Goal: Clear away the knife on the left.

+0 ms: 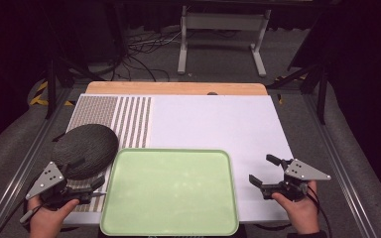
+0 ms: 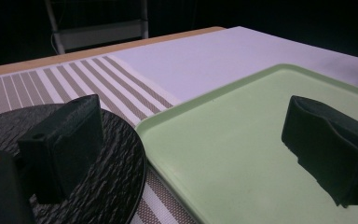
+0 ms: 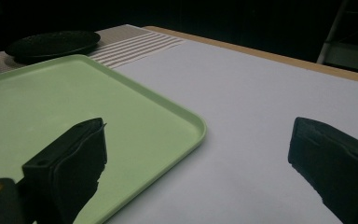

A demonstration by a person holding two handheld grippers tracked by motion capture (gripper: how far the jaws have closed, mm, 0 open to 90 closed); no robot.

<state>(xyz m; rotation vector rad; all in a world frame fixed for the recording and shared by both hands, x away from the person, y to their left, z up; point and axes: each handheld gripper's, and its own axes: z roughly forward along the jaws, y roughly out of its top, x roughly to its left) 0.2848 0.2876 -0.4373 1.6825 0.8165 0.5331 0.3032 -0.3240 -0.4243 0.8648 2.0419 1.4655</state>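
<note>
Flanking the green tray (image 1: 171,191), the left gripper (image 1: 87,173) beside the dark plate (image 1: 85,148) and the right gripper (image 1: 264,171) spread their fingers, released and grasping nothing.

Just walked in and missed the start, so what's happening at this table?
A person holds a hand-held gripper in each hand, both open and empty. The left hand-held gripper sits beside a dark textured round plate that lies on a striped placemat. The right hand-held gripper hovers right of an empty green tray. Nothing has been picked up.

Left tongs (image 1: 90,178) and right tongs (image 1: 264,168) agape.
</note>
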